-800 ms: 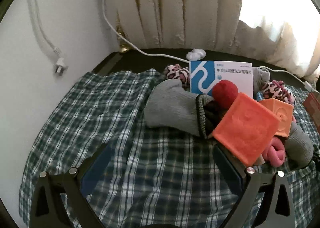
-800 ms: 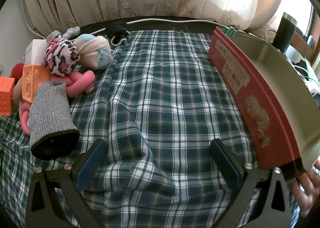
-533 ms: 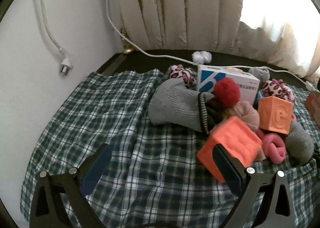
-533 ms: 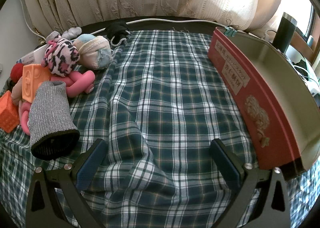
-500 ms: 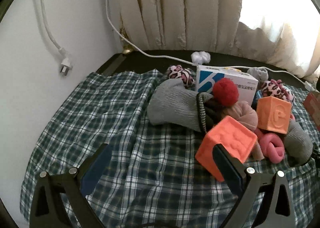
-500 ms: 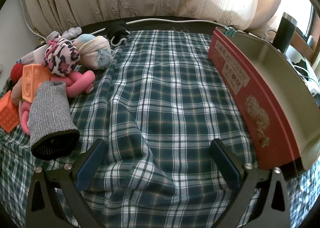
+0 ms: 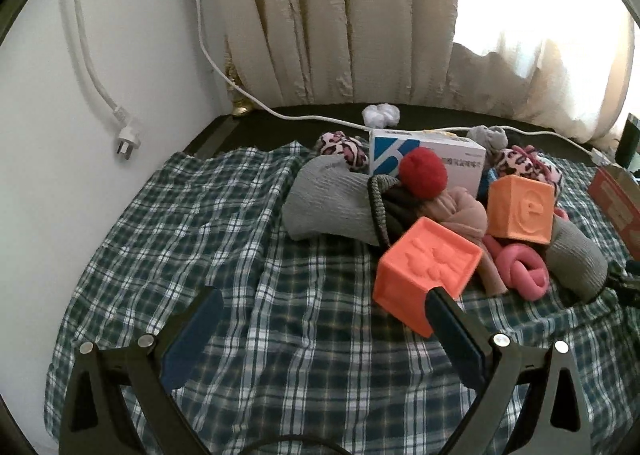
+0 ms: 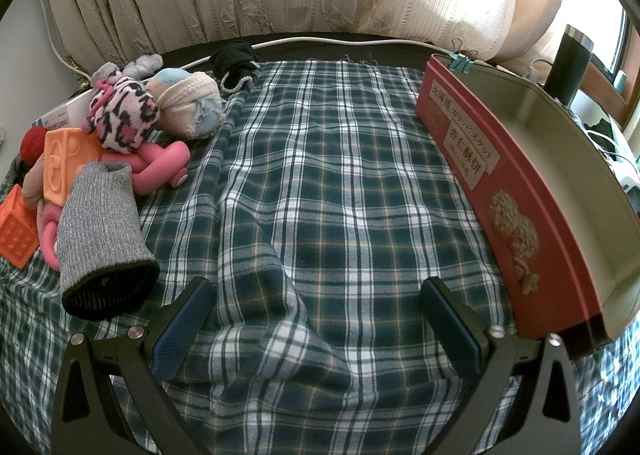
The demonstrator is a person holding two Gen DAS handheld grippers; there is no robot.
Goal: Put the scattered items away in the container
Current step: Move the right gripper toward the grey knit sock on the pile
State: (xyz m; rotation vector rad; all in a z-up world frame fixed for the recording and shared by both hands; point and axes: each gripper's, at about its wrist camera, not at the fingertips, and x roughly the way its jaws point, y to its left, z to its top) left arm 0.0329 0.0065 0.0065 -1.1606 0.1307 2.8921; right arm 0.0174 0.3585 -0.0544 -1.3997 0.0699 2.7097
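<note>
Blue-padded jaws of the left gripper stand spread wide over the plaid cloth, gripping nothing; an orange-red block sits just behind its right finger, fronting the heap of socks and toys. The right gripper is equally spread and empty, the red tin container beside it.

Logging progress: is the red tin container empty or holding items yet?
Empty as far as visible: the red tin container shows only bare beige interior; its far right end is out of frame.
</note>
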